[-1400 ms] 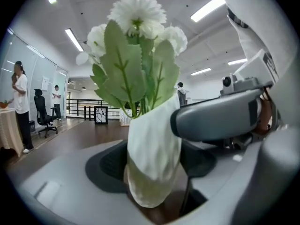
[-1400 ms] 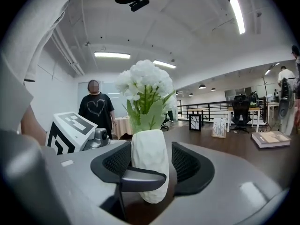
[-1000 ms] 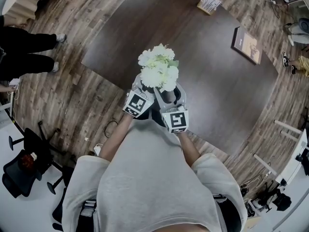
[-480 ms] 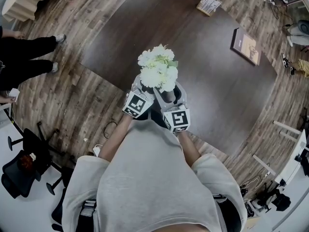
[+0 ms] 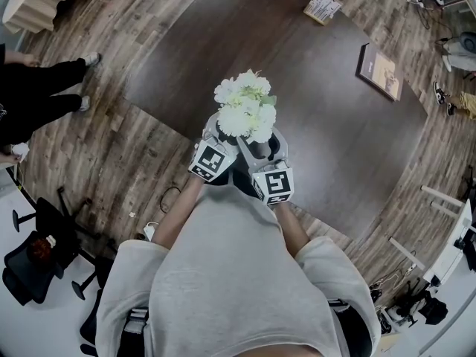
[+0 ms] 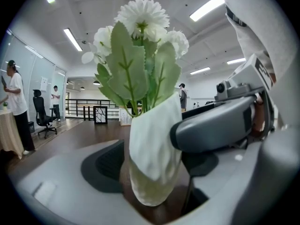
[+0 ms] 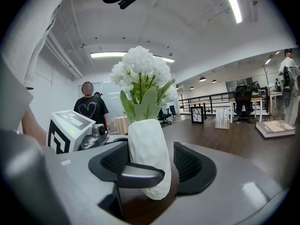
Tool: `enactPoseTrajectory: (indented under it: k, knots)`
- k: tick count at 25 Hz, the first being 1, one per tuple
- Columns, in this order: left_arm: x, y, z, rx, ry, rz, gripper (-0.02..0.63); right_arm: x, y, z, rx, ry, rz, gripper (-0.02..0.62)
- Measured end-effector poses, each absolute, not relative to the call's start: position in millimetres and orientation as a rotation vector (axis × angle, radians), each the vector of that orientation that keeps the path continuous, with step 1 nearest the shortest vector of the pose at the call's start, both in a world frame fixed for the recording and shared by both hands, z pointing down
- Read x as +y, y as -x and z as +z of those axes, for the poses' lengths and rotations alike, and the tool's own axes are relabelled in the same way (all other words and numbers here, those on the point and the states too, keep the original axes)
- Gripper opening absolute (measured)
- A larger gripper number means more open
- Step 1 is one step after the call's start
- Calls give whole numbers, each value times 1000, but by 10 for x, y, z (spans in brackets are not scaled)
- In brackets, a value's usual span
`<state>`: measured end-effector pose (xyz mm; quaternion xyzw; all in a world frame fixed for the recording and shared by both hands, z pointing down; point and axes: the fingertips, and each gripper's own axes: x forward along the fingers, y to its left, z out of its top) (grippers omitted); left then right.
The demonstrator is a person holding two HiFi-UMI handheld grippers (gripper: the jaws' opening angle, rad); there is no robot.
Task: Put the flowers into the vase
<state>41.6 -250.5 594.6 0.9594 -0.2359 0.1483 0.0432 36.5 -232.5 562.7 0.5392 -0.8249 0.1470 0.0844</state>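
Flowers [image 5: 245, 110] already seated in vase [image 6: 152, 158], stems down, white heads and green leaves up out of the mouth; judged from that, little left of the task but the letting go. On the left, left hand-held gripper [image 6: 152, 170], reaching in over the near edge of the tabletop [image 5: 335, 125] from the person's side. Along its own jaws: spread wide, just been opening, one dark pad either side of the pale vase body, a sliver of brown wood visible beside the left pad, so no squeeze apparent. In the centre, between both pairs of jaws: vase upright on the tabletop close to that near edge, long axis vertical, straight ahead of each hand-held gripper and low in each gripper view. On the right, right hand-held gripper [image 7: 150, 165], likewise spread wide (also just been opening), pads flanking the vase without clear contact, one grey jaw of each crossing in front of the other's camera. Neither hand nearer than the other; equally close, converging on the vase at a shallow angle. For the coming move, probably a straight pull back toward the body, along the line of the jaws and away from the vase; no sideways sweep, for fear of clipping the vase and tipping it. Farther right and well apart on the tabletop, flat book [image 5: 379, 69], of no concern here.
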Motion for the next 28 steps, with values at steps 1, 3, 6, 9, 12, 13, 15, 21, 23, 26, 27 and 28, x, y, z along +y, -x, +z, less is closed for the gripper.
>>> enactPoseTrajectory:
  k: [1, 3, 6, 9, 12, 13, 15, 21, 23, 26, 27, 28]
  knots:
    - [-2505, -413, 5947, -721, -2933, 454, 364, -2327, -362, 5627, -2460, -1609, 439, 307]
    - [-2498, -405, 5958, -719, -2930, 457, 365, -2327, -357, 5638, -2455, -1609, 442, 307]
    - [-2484, -406, 5970, -714, -2931, 460, 368, -2326, -362, 5654, -2450, -1612, 447, 307]
    - [-2464, -407, 5957, -711, -2931, 455, 368, -2325, -372, 5642, -2445, -1618, 442, 307]
    - [-2443, -374, 5968, -726, -2925, 456, 370, -2316, -390, 5643, -2438, -1626, 439, 307]
    - [-2433, -359, 5976, -732, -2922, 460, 370, -2309, -400, 5642, -2438, -1629, 440, 307]
    - [-2398, -335, 5991, -744, -2914, 469, 371, -2281, -425, 5627, -2438, -1637, 438, 307]
    - [-2208, -231, 6019, -804, -2884, 495, 373, -2087, -529, 5606, -2422, -1661, 416, 295]
    - [-2146, -187, 6023, -840, -2867, 495, 373, -1999, -589, 5593, -2414, -1677, 408, 275]
    - [-2051, -123, 6010, -904, -2841, 483, 371, -1861, -683, 5580, -2402, -1694, 401, 218]
    - [-2016, -105, 6002, -923, -2834, 480, 371, -1817, -705, 5578, -2402, -1693, 401, 209]
    - [-1983, -88, 5989, -942, -2827, 476, 371, -1776, -725, 5575, -2402, -1691, 401, 188]
